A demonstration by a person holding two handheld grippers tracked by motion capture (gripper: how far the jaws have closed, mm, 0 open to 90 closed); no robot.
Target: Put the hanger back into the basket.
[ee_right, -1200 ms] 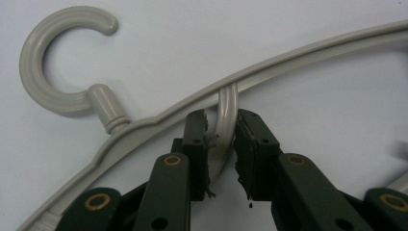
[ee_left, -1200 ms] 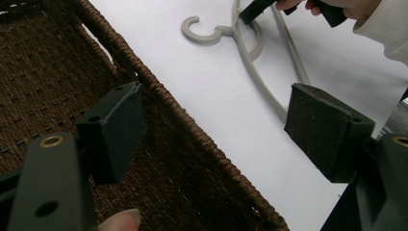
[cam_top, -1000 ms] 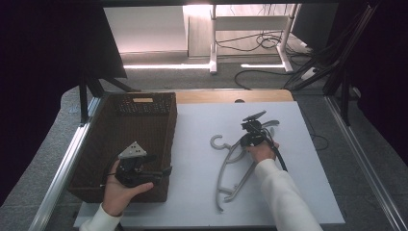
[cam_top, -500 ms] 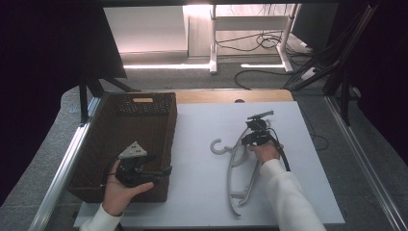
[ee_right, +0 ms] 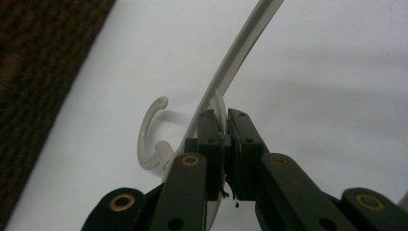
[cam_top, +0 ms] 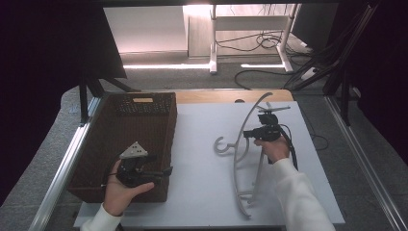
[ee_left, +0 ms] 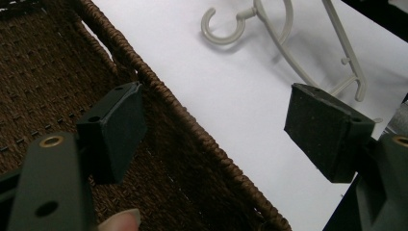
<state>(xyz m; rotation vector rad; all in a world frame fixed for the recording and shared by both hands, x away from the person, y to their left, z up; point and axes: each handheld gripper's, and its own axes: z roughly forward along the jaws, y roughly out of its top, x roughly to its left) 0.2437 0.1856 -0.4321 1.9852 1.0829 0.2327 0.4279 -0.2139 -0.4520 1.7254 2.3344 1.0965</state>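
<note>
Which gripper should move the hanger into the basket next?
Right. The right gripper is shut on the hanger; the left gripper hangs open over the basket wall.

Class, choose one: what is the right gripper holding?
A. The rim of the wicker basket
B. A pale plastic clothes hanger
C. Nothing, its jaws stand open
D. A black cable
B: the right gripper is clamped shut on the pale hanger, over the white table.

cables on floor, perhaps carpeted
</note>
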